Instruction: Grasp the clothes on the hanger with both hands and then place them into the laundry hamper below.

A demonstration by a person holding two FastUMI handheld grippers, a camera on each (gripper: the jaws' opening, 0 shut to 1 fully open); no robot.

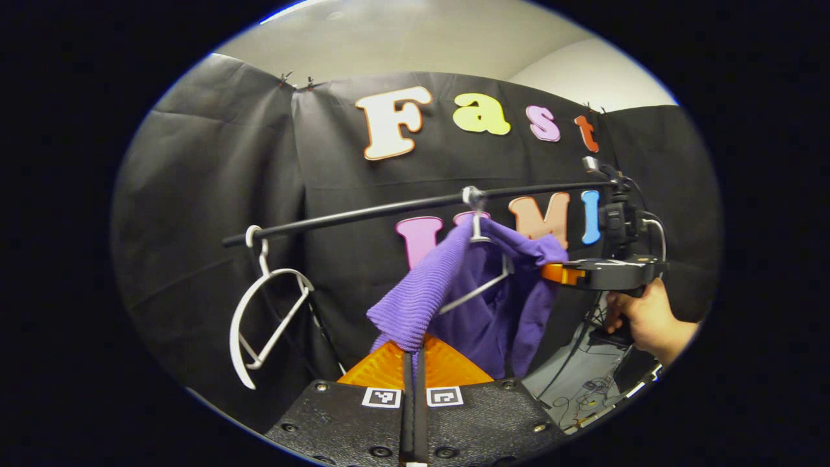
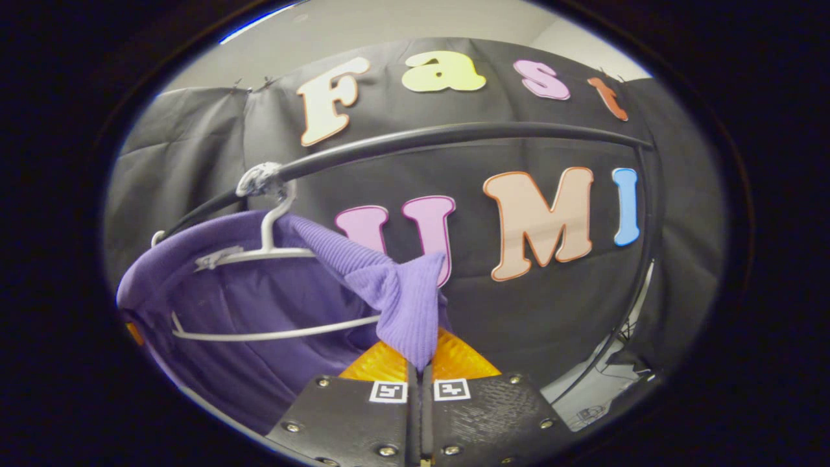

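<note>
Black cloth wall behind rail (image 1: 389,211). Purple garment (image 1: 480,305) on white hanger (image 1: 483,285), at 12 o'clock. Left claw (image 1: 413,353) pinching its fold; right claw (image 2: 420,360) pinching opposite fold. Spare hanger (image 1: 259,318) at 9 o'clock.

Left gripper (image 1: 414,353), right gripper (image 2: 420,363): jaws closed, raised level; hand (image 1: 642,318) holds right gripper.

Purple knit garment (image 1: 480,305) draped on white hanger (image 1: 483,285), shoulders pulled outward

rail (image 1: 389,209): black, horizontal | empty white hanger (image 1: 262,311): hooked near its end
</note>
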